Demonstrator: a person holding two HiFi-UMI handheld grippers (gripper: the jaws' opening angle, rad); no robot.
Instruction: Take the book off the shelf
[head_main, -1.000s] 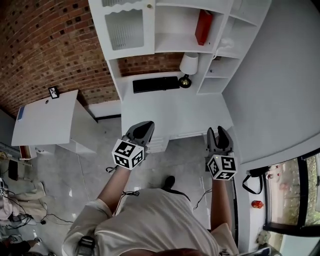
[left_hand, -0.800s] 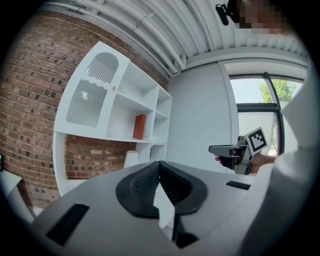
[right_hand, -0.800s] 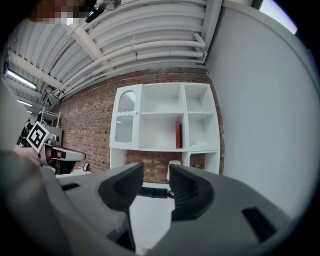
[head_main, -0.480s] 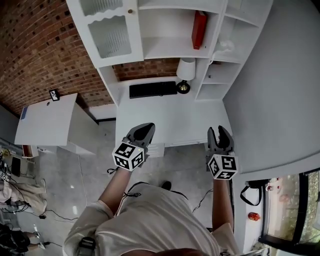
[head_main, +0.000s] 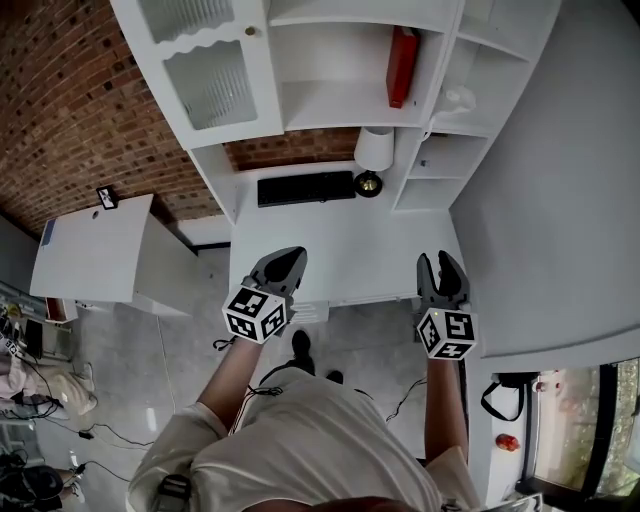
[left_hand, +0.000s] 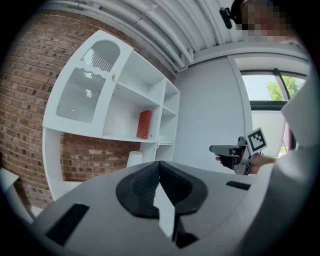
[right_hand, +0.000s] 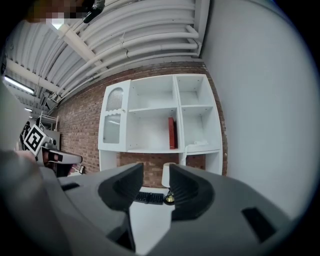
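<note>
Grey jaws nearest you: left gripper (head_main: 282, 263) has them together on nothing, right gripper (head_main: 441, 268) has them apart, nothing between. Both are well short of the shelf (head_main: 330, 100). White desk (head_main: 340, 250) lies between; keyboard (head_main: 305, 187) and lamp (head_main: 375, 150) sit at its back, the lamp nearly beneath the target. Red book (head_main: 403, 53) stands upright against the compartment's right wall. Bring your right gripper in level, clear above the lamp shade, straddle the spine, then close
</note>
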